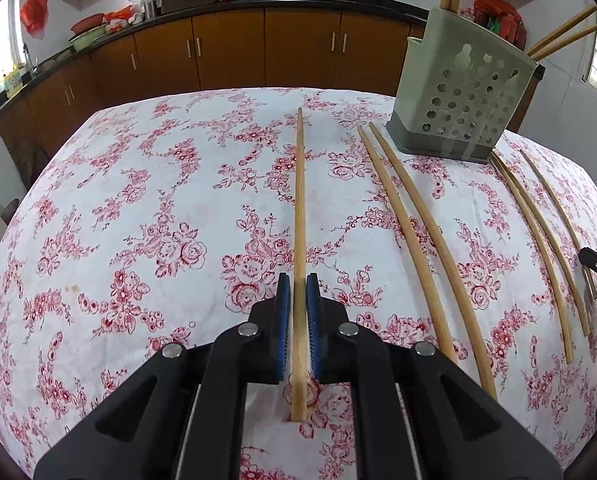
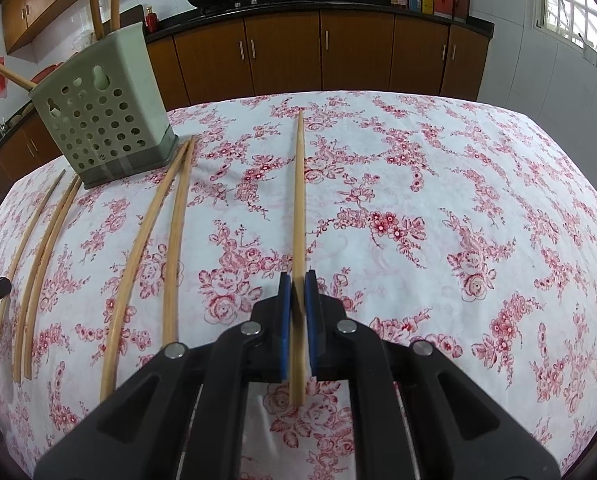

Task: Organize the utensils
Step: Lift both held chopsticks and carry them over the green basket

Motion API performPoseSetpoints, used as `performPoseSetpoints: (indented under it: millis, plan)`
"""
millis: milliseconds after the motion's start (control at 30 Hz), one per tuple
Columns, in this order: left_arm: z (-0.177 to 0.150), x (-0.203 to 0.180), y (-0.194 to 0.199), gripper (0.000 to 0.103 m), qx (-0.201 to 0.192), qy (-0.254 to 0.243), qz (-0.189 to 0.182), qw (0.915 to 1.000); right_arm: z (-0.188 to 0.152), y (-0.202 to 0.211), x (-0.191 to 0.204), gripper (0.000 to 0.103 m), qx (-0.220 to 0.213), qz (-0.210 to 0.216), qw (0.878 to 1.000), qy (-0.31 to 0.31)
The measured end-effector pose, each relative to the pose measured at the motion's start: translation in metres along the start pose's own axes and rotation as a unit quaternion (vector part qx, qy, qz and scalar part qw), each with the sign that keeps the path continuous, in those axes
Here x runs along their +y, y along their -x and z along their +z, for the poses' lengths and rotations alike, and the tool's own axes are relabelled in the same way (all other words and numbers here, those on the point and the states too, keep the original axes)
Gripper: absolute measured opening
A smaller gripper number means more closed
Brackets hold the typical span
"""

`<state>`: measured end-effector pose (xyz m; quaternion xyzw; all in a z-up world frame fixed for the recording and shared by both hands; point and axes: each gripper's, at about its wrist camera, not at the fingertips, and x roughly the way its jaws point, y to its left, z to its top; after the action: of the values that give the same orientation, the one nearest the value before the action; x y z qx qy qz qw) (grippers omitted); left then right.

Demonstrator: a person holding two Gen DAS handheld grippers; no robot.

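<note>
Chopsticks: four stand in holder (image 1: 464, 100) at table's far edge. My left tool (image 1: 297, 300) and right tool (image 2: 297, 296) each clamp one chopstick. Loose chopsticks (image 2: 146, 236) left on table (image 2: 458, 208).
</note>
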<state>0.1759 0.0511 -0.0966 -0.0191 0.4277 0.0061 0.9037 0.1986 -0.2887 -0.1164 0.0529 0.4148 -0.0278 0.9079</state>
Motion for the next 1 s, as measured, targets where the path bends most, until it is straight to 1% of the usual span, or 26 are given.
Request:
performPoseSetpoints:
  millis: [233,367,500,600,667,833,1000]
  plan:
    - [-0.003,0.004,0.004,0.008,-0.001,0.008,-0.001,1.0,-0.002,0.002,-0.001,0.009,-0.001,0.005,1.0,-0.004]
    - [-0.003,0.001,0.004,0.008,0.001,0.006,0.004,1.0,-0.002,0.006,0.002,0.008,-0.006,-0.002,1.0,0.008]
    - [-0.004,0.003,0.009,0.007,0.008,0.008,-0.001,0.9999,0.004,0.026,-0.002,0.008,-0.037,0.003,0.999,0.004]
    - [-0.003,0.007,0.015,0.007,0.003,0.017,-0.006,0.9998,0.012,0.044,-0.004,0.008,-0.064,0.005,0.998,0.003]
    - [0.001,0.011,0.023,0.007,-0.005,0.025,-0.011,0.9996,0.018,0.056,-0.006,0.008,-0.082,0.008,0.997,0.001]
    - [0.016,0.017,0.052,0.007,-0.041,0.035,-0.025,0.9982,0.035,0.087,-0.009,0.008,-0.128,0.02,0.991,-0.005]
    - [0.038,0.019,0.086,0.007,-0.089,0.04,-0.041,0.9944,0.048,0.111,-0.012,0.008,-0.164,0.03,0.986,-0.012]
